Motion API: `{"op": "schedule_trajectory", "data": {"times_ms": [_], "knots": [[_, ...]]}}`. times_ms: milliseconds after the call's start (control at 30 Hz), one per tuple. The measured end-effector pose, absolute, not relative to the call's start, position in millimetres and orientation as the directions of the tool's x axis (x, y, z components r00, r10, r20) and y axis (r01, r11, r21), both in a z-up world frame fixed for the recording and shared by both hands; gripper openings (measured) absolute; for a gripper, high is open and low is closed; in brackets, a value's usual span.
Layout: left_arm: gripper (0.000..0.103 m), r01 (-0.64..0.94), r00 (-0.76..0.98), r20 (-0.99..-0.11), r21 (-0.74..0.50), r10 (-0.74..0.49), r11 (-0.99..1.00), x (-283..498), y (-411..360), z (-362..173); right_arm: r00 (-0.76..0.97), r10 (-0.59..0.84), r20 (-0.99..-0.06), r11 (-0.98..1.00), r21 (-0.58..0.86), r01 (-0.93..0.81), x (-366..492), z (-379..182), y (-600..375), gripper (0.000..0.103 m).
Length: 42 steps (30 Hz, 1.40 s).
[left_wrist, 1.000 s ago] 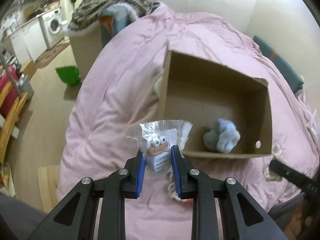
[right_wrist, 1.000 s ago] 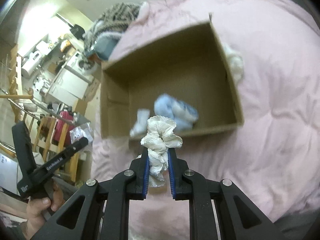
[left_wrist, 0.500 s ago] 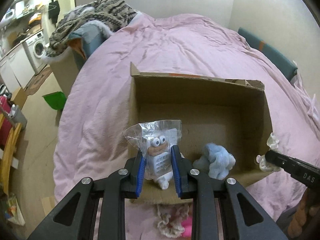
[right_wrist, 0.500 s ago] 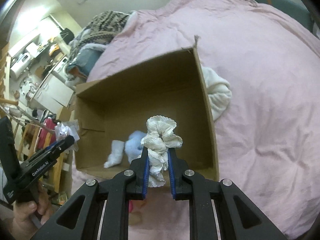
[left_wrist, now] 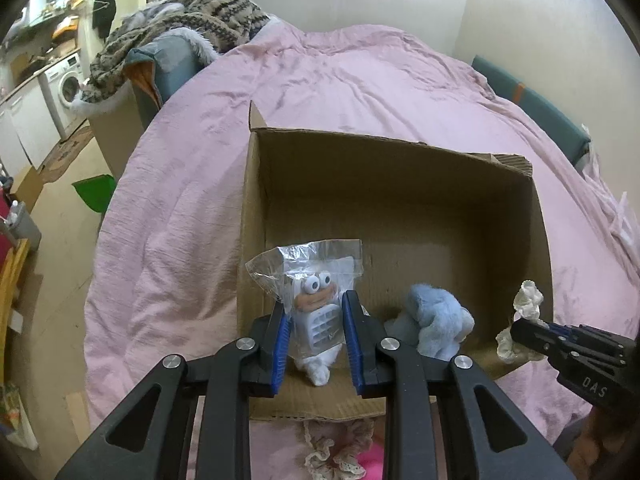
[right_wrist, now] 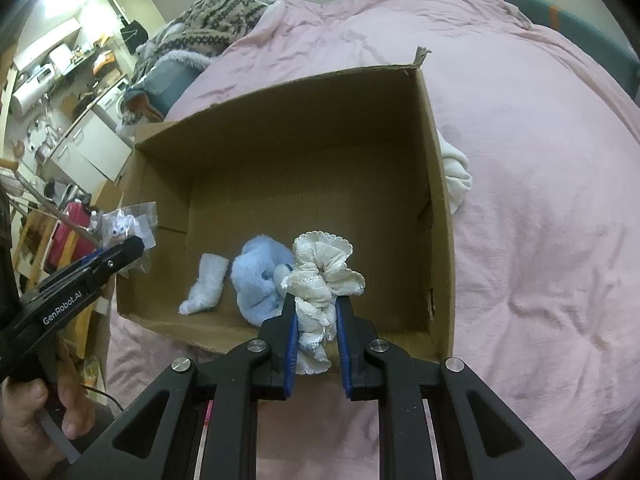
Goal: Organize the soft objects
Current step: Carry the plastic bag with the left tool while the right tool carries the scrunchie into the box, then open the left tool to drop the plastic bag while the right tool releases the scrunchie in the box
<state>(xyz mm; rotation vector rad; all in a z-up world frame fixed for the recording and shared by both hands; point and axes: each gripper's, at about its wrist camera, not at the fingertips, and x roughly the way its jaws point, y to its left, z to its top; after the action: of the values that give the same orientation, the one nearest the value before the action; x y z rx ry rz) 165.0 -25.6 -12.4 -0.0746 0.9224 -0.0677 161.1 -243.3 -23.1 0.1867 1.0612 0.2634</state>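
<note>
Cardboard box (left_wrist: 400, 184) sits open on the pink duvet (left_wrist: 192, 208), filling the centre of both views. On its floor, toward the lower middle of the right wrist view, lie a fluffy blue soft toy (right_wrist: 260, 276) and, just to its left, a small white sock (right_wrist: 206, 284). The left gripper (left_wrist: 314, 332) is clamped on a bagged toy with googly eyes (left_wrist: 316, 300), held at the lower centre of the left wrist view over the near left part of the box. The right gripper (right_wrist: 316, 320) is clamped on a cream lace scrunchie (right_wrist: 320, 272), held over the near edge of the box at the lower centre of its own view; in the left wrist view the same scrunchie shows at the right edge by the box wall. A white cloth (right_wrist: 454, 172) lies on the duvet touching the outside of the box's right wall. Another lacy piece (left_wrist: 340, 456) and something bright pink lie on the duvet at the bottom of the left wrist view, in front of the box. A patterned knit blanket (left_wrist: 192, 12) is heaped at the upper left, with a washing machine (left_wrist: 66, 84) further left and a green bin (left_wrist: 94, 194) on the floor.
</note>
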Motion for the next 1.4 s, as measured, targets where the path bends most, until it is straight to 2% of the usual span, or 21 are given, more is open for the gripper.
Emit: {"op": "schedule_trajectory", "data": {"times_ms": [567,733,867,933,967,1000,1033,1100,1200,1400], "knots": [[0.024,0.046,0.592,-0.8,-0.088,-0.099,0.995,161.4,-32.6,-16.7,0.459,0.307,-0.834,0.951,0.286,-0.116,162.4,-22.5,-244.1,0.019],[0.025,0.045,0.589,-0.803,-0.085,-0.095,0.995,161.8,-33.3,-17.5,0.454,0.31,-0.835,0.95,0.292,-0.112,162.6,-24.4,-244.0,0.023],[0.031,0.048,0.584,-0.806,-0.082,-0.095,0.995,162.2,-34.6,-18.6,0.455,0.318,-0.832,0.947,0.302,-0.11,162.1,-24.5,-244.8,0.026],[0.032,0.055,0.583,-0.806,-0.082,-0.098,0.995,162.0,-35.5,-18.5,0.46,0.322,-0.828,0.945,0.309,-0.105,161.7,-24.1,-245.3,0.031],[0.037,0.059,0.584,-0.806,-0.082,-0.1,0.995,161.5,-36.2,-18.4,0.461,0.323,-0.826,0.944,0.312,-0.103,161.7,-23.9,-245.8,0.034],[0.043,0.06,0.586,-0.804,-0.08,-0.1,0.995,161.1,-36.6,-18.2,0.463,0.327,-0.824,0.943,0.319,-0.099,161.6,-23.5,-246.7,0.044],[0.046,0.058,0.591,-0.801,-0.077,-0.097,0.995,160.4,-37.0,-17.5,0.469,0.333,-0.818,0.94,0.328,-0.097,161.1,-22.6,-247.8,0.061],[0.055,0.059,0.597,-0.796,-0.08,-0.099,0.995,159.3,-37.2,-16.1,0.5,0.342,-0.796,0.935,0.343,-0.093,158.9,-17.9,-250.5,0.071],[0.062,0.058,0.605,-0.789,-0.09,-0.107,0.994,156.8,-37.4,-13.5,0.523,0.327,-0.787,0.939,0.334,-0.084,157.4,-13.2,-253.1,0.071],[0.063,0.056,0.608,-0.787,-0.085,-0.102,0.995,156.2,-37.7,-12.3,0.513,0.333,-0.791,0.935,0.35,-0.066,156.9,-15.6,-256.7,0.071]]}}
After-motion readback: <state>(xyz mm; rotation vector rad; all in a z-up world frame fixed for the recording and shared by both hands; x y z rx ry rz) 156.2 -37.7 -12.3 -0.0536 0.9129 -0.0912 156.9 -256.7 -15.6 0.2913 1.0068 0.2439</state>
